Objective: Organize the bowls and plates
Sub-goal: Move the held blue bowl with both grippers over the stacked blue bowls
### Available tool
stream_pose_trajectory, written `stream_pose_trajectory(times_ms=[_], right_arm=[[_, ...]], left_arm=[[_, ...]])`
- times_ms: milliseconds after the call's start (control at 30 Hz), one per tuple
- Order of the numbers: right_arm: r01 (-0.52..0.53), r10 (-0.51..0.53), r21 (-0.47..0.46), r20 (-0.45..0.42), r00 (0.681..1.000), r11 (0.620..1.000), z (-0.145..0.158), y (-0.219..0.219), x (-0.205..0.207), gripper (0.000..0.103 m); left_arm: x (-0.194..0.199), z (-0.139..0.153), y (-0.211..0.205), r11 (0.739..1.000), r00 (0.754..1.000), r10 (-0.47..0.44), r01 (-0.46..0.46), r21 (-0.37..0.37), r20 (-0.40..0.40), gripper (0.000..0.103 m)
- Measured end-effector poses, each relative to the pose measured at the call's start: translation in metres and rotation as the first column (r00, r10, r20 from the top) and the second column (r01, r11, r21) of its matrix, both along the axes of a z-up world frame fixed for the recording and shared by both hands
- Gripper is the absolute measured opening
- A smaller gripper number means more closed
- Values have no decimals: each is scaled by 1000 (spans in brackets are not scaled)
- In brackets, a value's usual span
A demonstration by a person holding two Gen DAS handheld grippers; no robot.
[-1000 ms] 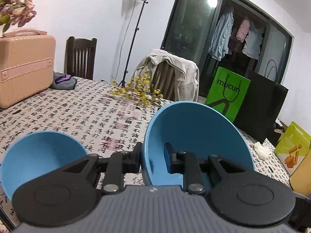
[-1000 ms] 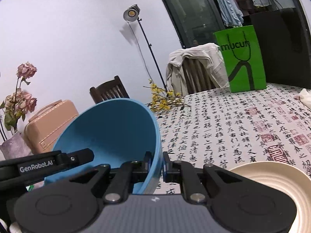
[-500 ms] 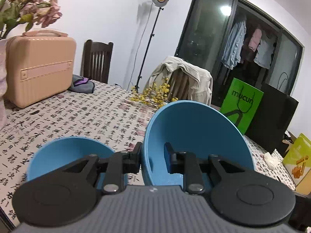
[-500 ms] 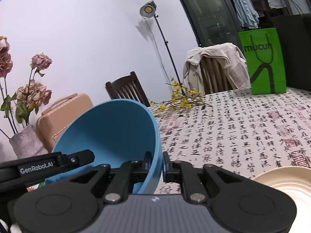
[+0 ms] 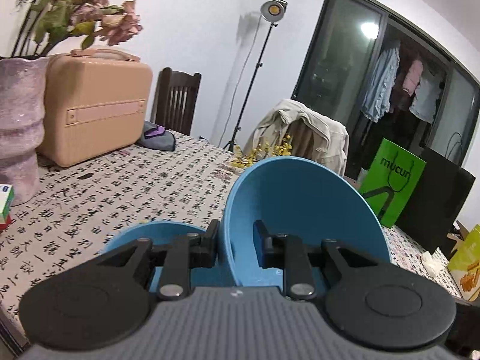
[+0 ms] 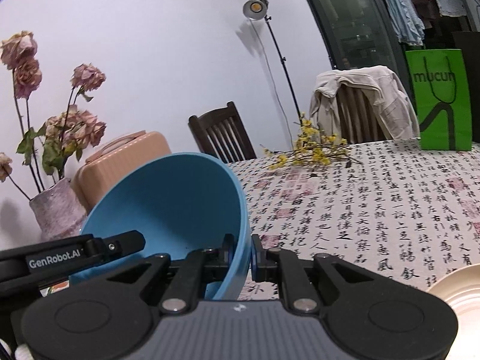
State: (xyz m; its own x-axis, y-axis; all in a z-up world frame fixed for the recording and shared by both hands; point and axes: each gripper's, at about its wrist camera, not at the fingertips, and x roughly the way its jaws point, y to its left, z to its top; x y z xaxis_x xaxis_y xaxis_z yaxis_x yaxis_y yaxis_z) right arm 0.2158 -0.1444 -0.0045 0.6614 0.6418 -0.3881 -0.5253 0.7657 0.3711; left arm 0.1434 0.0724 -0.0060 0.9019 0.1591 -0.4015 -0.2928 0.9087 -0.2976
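- Our left gripper [image 5: 235, 241] is held low and roughly level over the surface [image 5: 126, 186], its jaws pinching the rim of a tilted blue bowl [image 5: 300, 204], one jaw inside and one outside.
- Our right gripper [image 6: 241, 250] sits level too, jaws clamped on the rim of the tilted bowl [image 6: 168, 207], whose opening faces left in that view.
- The left wrist view alone shows a second blue bowl [image 5: 168, 232] lying on the surface just below the gripper, left of the held one.
- The right wrist view alone shows a cream plate [image 6: 459, 288] at the lower right, and the other gripper's arm [image 6: 72, 252] reaching in beside the bowl.
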Motion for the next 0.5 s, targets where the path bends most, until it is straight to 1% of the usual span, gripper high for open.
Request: stream_pose_trajectory(times_ms=[300,500], right_arm=[[-52,52,-17,10,999,998,4,29,-5,11],[-76,76,-40,7,997,996,3,48,-6,11]], left_arm=[[-14,1,24,998,998,54,-54,-19,11,24],[-20,-3,39,996,997,78,-78,-31,6,24]])
